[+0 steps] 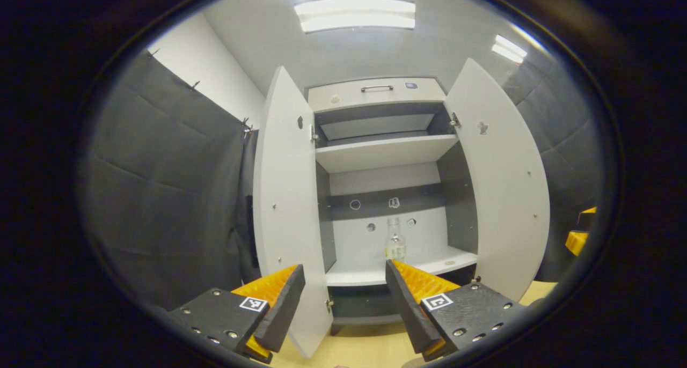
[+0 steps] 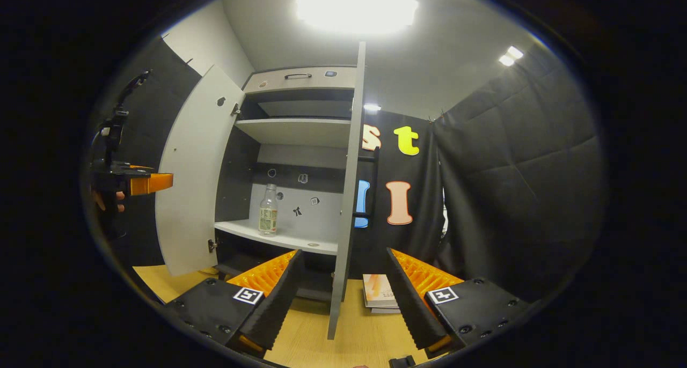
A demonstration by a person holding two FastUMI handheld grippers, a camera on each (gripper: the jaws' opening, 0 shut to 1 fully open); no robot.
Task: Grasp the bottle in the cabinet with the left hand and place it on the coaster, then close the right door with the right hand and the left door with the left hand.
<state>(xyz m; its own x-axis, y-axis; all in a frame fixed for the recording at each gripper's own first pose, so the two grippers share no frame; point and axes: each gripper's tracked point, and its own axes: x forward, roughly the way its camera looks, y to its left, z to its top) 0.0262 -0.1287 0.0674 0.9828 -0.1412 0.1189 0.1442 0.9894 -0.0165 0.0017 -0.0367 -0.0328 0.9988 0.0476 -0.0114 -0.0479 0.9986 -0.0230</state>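
Observation:
A clear bottle (image 1: 395,241) with a pale label stands upright on the lower shelf (image 1: 375,274) of the white cabinet, whose two doors both hang wide open. My left gripper (image 1: 343,267) is open and empty in front of the cabinet, well short of the bottle. A small flat disc (image 1: 450,262) lies on the same shelf, right of the bottle. In the right gripper view the bottle (image 2: 268,211) shows past the right door (image 2: 348,196), which stands edge-on. My right gripper (image 2: 343,252) is open and empty, straddling that door's edge from a distance. A hand holds the left gripper (image 2: 137,183) near the left door (image 2: 196,180).
An upper shelf (image 1: 384,151) and a top drawer with a handle (image 1: 377,88) sit above. The cabinet stands on a wooden surface (image 2: 311,330). A flat book-like stack (image 2: 379,293) lies beside the right door's foot. Black padded walls (image 2: 515,185) close in both sides.

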